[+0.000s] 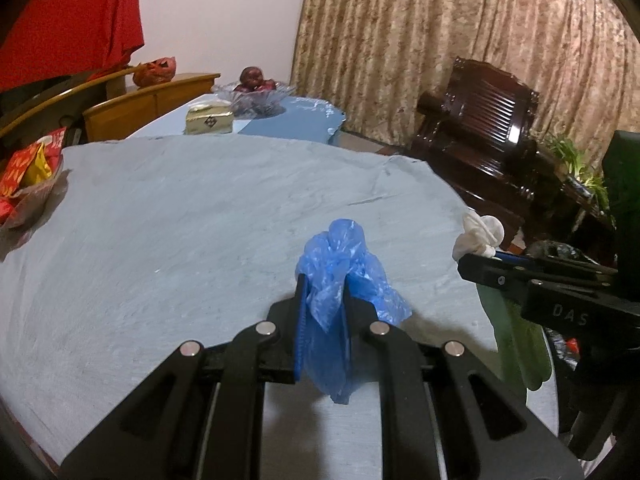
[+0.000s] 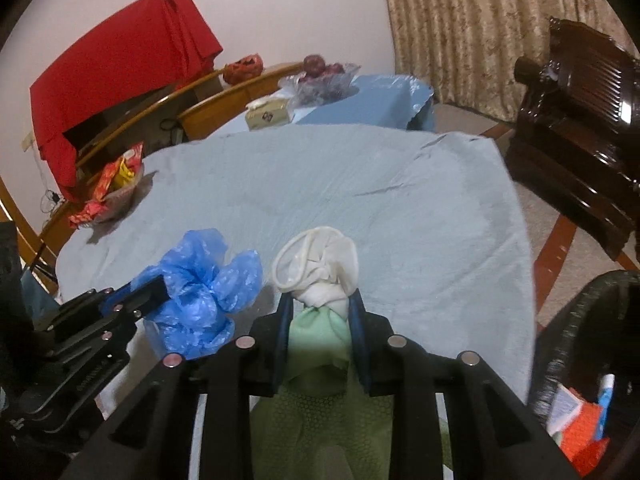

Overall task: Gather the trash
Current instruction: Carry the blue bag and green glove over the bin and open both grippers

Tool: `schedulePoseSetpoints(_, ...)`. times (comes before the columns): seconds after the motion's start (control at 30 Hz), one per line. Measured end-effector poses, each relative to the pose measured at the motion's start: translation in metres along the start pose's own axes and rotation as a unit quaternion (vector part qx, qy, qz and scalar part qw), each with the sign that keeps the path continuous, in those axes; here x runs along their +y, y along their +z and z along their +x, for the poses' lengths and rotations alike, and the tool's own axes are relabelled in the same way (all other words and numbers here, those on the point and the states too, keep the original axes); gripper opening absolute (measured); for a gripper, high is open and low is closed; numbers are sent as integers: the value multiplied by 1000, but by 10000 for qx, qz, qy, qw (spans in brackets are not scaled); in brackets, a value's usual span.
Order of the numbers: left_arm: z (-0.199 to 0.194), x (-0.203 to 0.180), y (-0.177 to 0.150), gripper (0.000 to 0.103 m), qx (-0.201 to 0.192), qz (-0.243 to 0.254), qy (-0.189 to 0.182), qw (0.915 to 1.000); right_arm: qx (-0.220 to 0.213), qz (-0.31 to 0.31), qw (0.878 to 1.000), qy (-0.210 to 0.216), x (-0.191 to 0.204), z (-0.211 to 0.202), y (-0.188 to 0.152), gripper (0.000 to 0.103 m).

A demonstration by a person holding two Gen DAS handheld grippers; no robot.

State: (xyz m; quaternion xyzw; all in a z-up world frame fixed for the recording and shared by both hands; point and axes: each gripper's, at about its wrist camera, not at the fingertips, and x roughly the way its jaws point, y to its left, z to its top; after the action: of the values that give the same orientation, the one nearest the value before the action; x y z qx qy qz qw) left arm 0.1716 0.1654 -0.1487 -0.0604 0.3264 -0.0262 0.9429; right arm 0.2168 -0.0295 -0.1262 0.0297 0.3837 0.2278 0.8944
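Grey tablecloth [image 1: 200, 220] | bin [image 2: 568, 320]: wrappers | left jaws clamp blue bag [image 1: 340, 272] | right jaws clamp glove [image 2: 320, 320]

Crinkly glossy blue plastic bag [image 1: 340, 276]; matt grey cloth [image 1: 200, 220]; polished dark wood chair [image 1: 476, 120].

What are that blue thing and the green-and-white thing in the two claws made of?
The blue wad in the left gripper looks like thin plastic film: translucent, glossy, finely crinkled. The glove in the right gripper seems rubber or latex, though that is less sure: matte, soft folds, a rolled white cuff, and a honeycomb grip pattern on the green part.
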Motion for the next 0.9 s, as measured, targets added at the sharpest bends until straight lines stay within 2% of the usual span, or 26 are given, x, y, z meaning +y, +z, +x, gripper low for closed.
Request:
schedulePoseSetpoints(0.47,-33,-53,16,13,-213,243,-180,9993,-395,140,9989,-232,-19,-66,-3,28)
schedulePoseSetpoints(0.9,-56,-115,23,13,-404,557,-615,9957,-819,383,9939,-630,-58,-134,-14,28)
